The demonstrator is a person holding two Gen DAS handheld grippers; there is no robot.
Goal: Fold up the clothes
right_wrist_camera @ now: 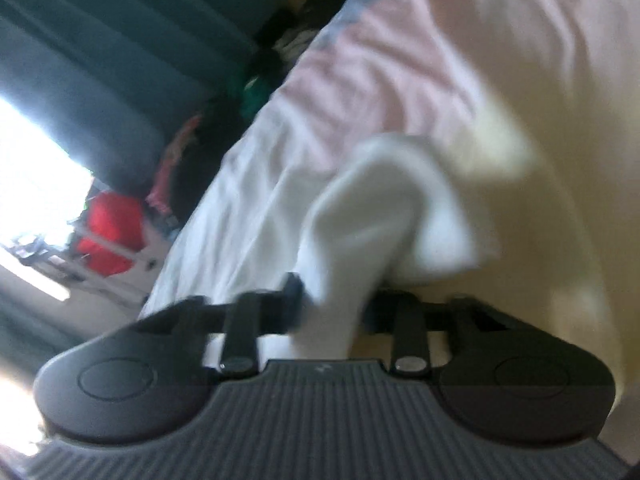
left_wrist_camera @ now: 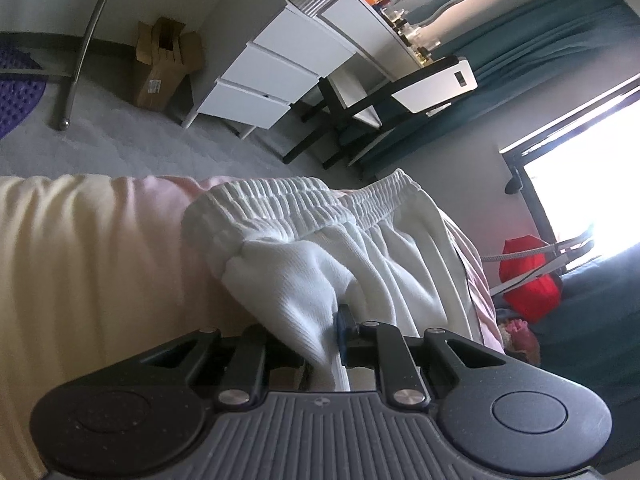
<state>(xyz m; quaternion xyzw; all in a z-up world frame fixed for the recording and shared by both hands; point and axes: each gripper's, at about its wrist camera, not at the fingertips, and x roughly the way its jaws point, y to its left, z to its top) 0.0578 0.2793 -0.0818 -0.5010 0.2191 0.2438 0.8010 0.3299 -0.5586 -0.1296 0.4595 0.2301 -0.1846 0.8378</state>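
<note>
White ribbed shorts (left_wrist_camera: 320,256) with an elastic waistband (left_wrist_camera: 280,196) lie bunched on a pale yellow and pink bed cover (left_wrist_camera: 80,240). My left gripper (left_wrist_camera: 320,340) is shut on a fold of the white fabric near the waistband. In the blurred right wrist view, my right gripper (right_wrist_camera: 332,300) is shut on another part of the white shorts (right_wrist_camera: 380,200), which rise in a hump over the cover (right_wrist_camera: 480,60). The fabric hides the fingertips of both grippers.
Beyond the bed edge lie grey carpet (left_wrist_camera: 140,136), a white drawer unit (left_wrist_camera: 264,80), a cardboard box (left_wrist_camera: 164,64), a black-legged table (left_wrist_camera: 360,116) and teal curtains (left_wrist_camera: 540,32). A red bag (left_wrist_camera: 528,280) sits by the bright window; the red bag (right_wrist_camera: 112,232) also shows at left.
</note>
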